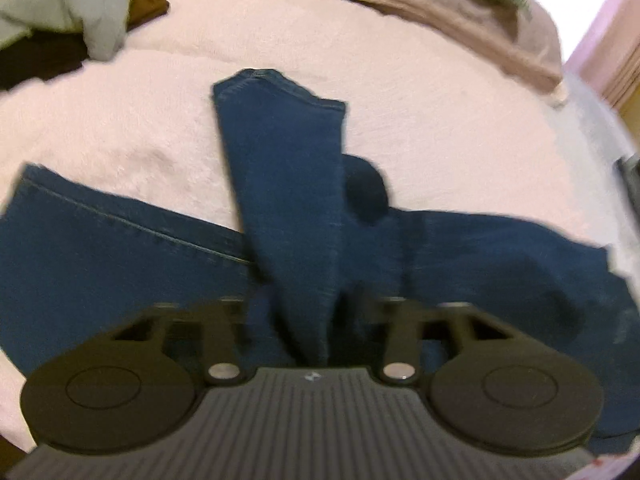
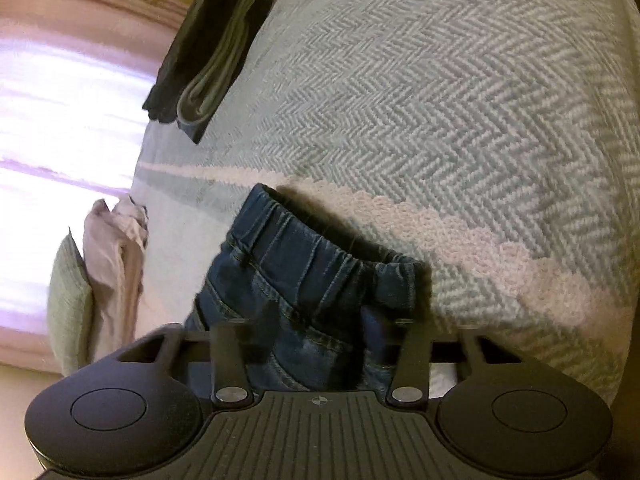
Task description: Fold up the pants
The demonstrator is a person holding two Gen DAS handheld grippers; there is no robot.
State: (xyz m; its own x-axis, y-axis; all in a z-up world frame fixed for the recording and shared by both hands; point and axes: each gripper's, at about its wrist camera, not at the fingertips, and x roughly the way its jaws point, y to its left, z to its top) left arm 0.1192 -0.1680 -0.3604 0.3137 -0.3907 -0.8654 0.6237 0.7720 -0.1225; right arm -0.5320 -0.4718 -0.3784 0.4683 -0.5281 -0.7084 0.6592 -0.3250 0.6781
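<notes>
Blue denim fills both wrist views: a pair of jeans (image 1: 120,248) is spread across a bed covered in a pink fleece blanket (image 1: 420,92). In the left wrist view one leg lies out toward the left edge, while a narrow run of denim ending in a stitched leg hem (image 1: 280,88) is drawn up straight into the left gripper (image 1: 312,320). Its fingers are clenched on that fabric, which disappears between them. A heap of pale clothing (image 1: 68,4) is seen at the far left of the bed and a dusty-pink folded cloth (image 1: 460,12) at the far right.

In the right wrist view the elasticated waistband (image 2: 332,248) stands bunched just ahead of the right gripper (image 2: 316,344), over a grey-green herringbone throw (image 2: 440,92). The denim below the waistband passes between the fingers, which are drawn in on it; a grasp is judged likely, though pad contact is hidden by blur. Folded dark socks (image 2: 208,56) lie well apart, at the far left of the throw.

The step in hand is judged to be the taking-up of both ends, hem and waist, for a lengthwise fold. The next move calls for both ends to be lifted together, kept taut, and the trailing leg to be brought over its partner so that seams are aligned before being laid down.
</notes>
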